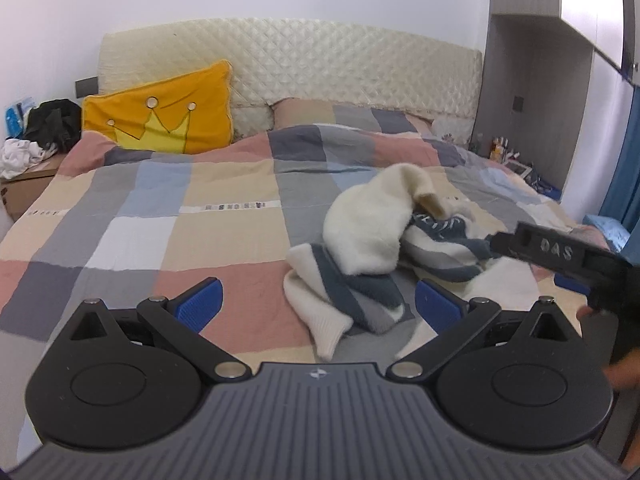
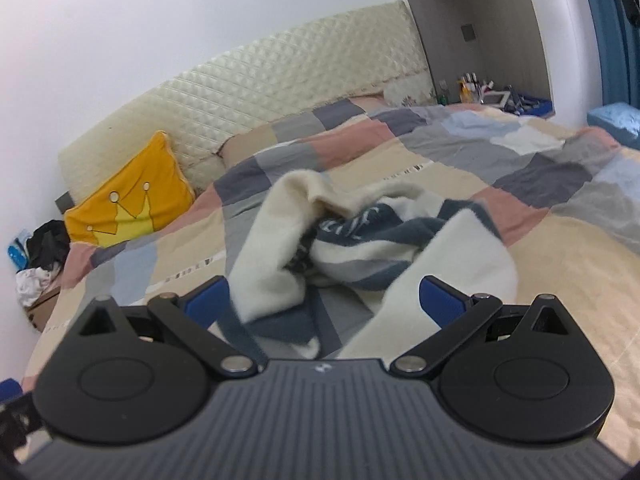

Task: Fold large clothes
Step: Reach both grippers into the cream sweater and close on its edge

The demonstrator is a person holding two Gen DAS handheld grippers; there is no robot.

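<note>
— Start at the left. What's there?

— A heap of clothes beside the bed, then a yellow crown cushion leaning on the quilted headboard.

— And the left gripper?

— Spread wide, gripping nothing, above the patchwork bedspread (blue pads well apart).

— Where's the garment?

— The cream and navy striped sweater lies crumpled on the bedspread, right of centre, one cuff reaching toward the left gripper.

— The right gripper?

— Also parted, nothing clamped; in its own view the sweater bunches just ahead, between its blue fingers. From the left wrist view it comes in at the far right edge.
</note>
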